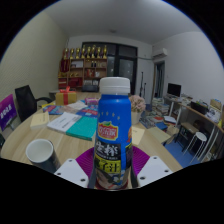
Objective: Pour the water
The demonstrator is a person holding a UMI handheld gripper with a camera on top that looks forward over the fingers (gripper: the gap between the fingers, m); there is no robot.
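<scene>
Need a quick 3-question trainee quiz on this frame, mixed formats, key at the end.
1. True or false: the blue bottle stands between the fingers of the gripper, with its white cap on.
2. Multiple choice: on the table, the white cup sits A) on top of the bottle, B) beside the bottle, near one finger, C) inside the far shelf.
3. Fill in: the pads on the fingers are ____ in colour.

Key: 1 true; 2 B; 3 purple.
</scene>
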